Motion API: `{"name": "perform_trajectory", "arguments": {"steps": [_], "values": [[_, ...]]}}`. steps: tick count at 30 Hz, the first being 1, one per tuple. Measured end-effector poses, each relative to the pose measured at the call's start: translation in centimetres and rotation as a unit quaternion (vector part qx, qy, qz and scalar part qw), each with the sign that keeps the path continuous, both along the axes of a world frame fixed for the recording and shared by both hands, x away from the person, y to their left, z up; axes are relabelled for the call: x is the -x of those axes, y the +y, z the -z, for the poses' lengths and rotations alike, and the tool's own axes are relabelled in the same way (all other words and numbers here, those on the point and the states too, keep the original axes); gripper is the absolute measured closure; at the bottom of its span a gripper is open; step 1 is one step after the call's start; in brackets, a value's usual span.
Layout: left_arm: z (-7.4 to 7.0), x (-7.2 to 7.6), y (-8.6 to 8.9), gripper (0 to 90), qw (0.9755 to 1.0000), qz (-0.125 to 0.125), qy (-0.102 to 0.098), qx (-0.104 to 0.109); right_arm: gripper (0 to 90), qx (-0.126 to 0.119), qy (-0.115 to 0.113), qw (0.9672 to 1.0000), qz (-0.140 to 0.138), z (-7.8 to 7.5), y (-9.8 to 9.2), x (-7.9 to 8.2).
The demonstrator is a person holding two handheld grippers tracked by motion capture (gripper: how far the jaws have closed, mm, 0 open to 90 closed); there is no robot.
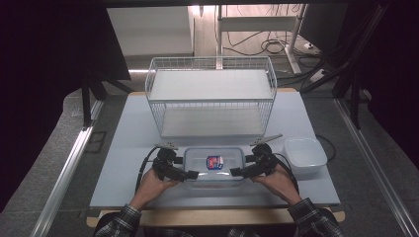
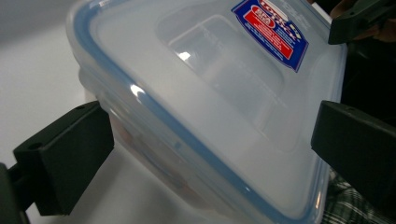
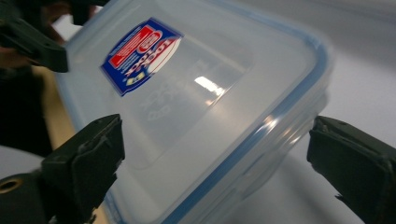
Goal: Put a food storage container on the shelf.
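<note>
Lidded container (image 1: 214,165) at near table (image 1: 118,163) edge, in front of wire basket (image 1: 212,96). Left gripper (image 1: 191,174) and right gripper (image 1: 236,172) at either end, jaws apart astride corners, not clamped. Step: two-handed approach; next, likely closing squarely on both ends before lifting

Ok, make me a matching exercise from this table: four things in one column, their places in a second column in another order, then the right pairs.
Things:
1. lidded container
2. wire basket
3. white tub
4. left gripper

Places:
A. at the table's far side
B. between the two grippers
C. at the container's left end
D. to the right of the container

Pairs: 1-B, 2-A, 3-D, 4-C
</note>
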State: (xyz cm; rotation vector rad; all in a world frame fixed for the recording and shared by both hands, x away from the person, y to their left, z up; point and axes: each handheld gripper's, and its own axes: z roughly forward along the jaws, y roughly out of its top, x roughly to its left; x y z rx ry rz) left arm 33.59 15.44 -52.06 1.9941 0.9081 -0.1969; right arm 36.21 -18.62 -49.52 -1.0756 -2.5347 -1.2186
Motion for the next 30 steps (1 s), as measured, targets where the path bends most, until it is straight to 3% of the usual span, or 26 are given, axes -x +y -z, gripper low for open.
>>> {"name": "perform_trajectory", "arguments": {"steps": [1,6,8,10,11,12,16,18,20,21,24,30], "values": [[0.0,0.2,0.1,2.7,1.0000,-0.003,0.008,0.002,5.5,-0.007,0.024,0.9997,0.002,0.4,0.1,0.0],[-0.6,1.2,0.7,11.9,0.9999,-0.008,0.012,0.001,11.9,0.004,0.018,0.9998,0.004,-0.3,-0.1,0.4],[-0.8,1.5,1.2,21.1,0.9996,-0.020,0.015,0.011,18.4,0.009,0.019,0.9997,0.010,-0.7,-0.2,0.9],[-1.0,1.7,1.3,26.7,0.9997,-0.021,0.009,0.011,27.8,-0.006,0.022,0.9994,0.026,-1.0,-0.8,1.1],[-1.1,1.8,1.4,26.7,0.9994,-0.028,0.012,0.015,27.8,-0.006,0.022,0.9994,0.026,-1.0,-0.8,1.1],[-1.1,2.0,1.6,31.8,0.9990,-0.036,0.015,0.024,35.2,-0.028,0.030,0.9985,0.036,-1.2,-1.5,1.1],[-1.5,2.5,1.5,37.3,0.9981,-0.055,0.011,0.026,40.9,-0.044,0.037,0.9972,0.047,-1.2,-1.9,1.3],[-1.8,2.8,1.7,41.6,0.9971,-0.069,0.000,0.033,47.6,-0.053,0.034,0.9966,0.054,-1.6,-2.4,1.6],[-1.8,2.8,1.7,42.9,0.9967,-0.073,-0.002,0.037,47.9,-0.052,0.026,0.9969,0.054,-1.7,-2.4,1.8],[-1.8,2.8,1.9,45.3,0.9959,-0.079,-0.005,0.045,48.2,-0.042,0.011,0.9976,0.055,-2.0,-2.1,2.0],[-1.8,3.0,2.1,49.4,0.9948,-0.086,-0.009,0.053,50.4,-0.050,0.002,0.9969,0.060,-2.1,-2.2,2.1],[-2.0,3.0,2.0,51.9,0.9944,-0.091,-0.019,0.052,51.7,-0.056,-0.016,0.9964,0.061,-2.2,-2.4,2.0]]}}
